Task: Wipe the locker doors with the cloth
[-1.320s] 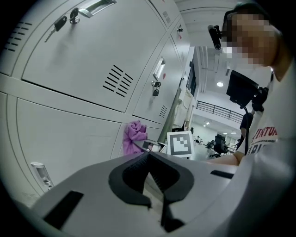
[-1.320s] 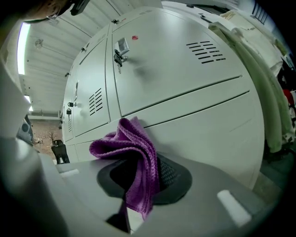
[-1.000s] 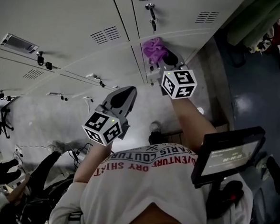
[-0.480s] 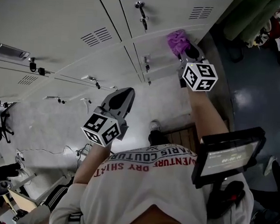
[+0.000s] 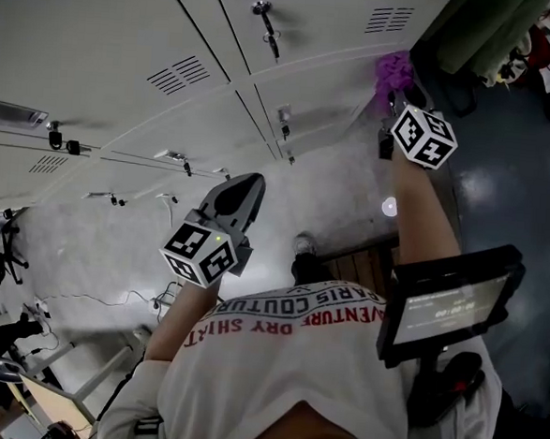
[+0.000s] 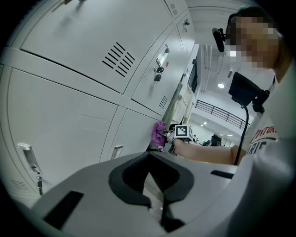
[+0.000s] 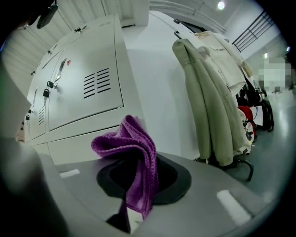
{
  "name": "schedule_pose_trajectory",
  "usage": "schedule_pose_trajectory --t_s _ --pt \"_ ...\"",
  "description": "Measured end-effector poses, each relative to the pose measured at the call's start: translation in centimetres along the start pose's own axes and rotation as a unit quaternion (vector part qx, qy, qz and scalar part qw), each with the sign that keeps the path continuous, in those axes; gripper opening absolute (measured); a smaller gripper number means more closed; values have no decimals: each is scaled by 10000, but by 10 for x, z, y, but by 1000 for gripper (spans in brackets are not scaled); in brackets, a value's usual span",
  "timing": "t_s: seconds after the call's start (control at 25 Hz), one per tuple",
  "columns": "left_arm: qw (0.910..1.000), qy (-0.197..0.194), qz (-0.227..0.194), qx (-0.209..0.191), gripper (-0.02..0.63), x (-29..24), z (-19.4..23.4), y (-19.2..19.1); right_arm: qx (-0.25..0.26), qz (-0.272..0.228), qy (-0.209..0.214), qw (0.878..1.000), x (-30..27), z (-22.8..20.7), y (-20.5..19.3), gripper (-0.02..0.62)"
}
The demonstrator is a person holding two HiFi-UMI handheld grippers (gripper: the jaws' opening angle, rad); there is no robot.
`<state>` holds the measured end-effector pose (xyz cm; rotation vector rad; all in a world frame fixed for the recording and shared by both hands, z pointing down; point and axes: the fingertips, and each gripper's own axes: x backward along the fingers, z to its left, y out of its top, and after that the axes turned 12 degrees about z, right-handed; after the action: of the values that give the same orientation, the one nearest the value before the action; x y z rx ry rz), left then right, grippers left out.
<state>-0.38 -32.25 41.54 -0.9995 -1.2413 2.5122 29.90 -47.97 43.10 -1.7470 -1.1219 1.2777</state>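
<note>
The purple cloth [image 7: 132, 148] is pinched in the right gripper's [image 5: 395, 91] fingers, apparently at the right edge of the locker doors [image 5: 316, 38], beside hanging coats [image 7: 217, 92]. The left gripper's [image 5: 249, 182] fingers are pressed together, empty.

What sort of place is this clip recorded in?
Probably a workplace locker or changing area: rows of grey metal lockers with vents and door locks, and pale coats hung at the end of the row.
</note>
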Motion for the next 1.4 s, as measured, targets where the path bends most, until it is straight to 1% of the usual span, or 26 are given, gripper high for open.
schedule_pose_trajectory --t_s 0.32,0.48,0.64,0.76,0.96,1.04,1.12,1.2,1.4 --pt "10000 54 -10 -36 2 2 -2 3 46 -46 97 9999 3 2 -1 66" --pt "10000 87 -29 -16 2 3 -1 1 128 -246 325 9991 18 21 1 66" --pt "9999 118 -67 -7 2 7 -2 -1 181 -326 850 9957 33 67 -8 66" --pt "9998 172 -93 33 2 12 1 -2 241 -232 1355 9902 38 114 -26 66" --pt "9991 339 -180 156 2 26 13 -4 557 284 2108 9755 32 194 -84 66" --pt "9988 397 -210 210 2 31 18 -5 659 486 2275 9703 27 216 -108 66" --pt "9984 441 -227 260 2 34 22 -7 728 606 2293 9687 18 229 -124 66" --pt "9980 485 -255 299 2 36 27 -9 778 671 2216 9697 4 234 -132 66" --pt "9973 565 -261 385 2 38 40 -17 930 815 1941 9732 -29 231 -143 66"
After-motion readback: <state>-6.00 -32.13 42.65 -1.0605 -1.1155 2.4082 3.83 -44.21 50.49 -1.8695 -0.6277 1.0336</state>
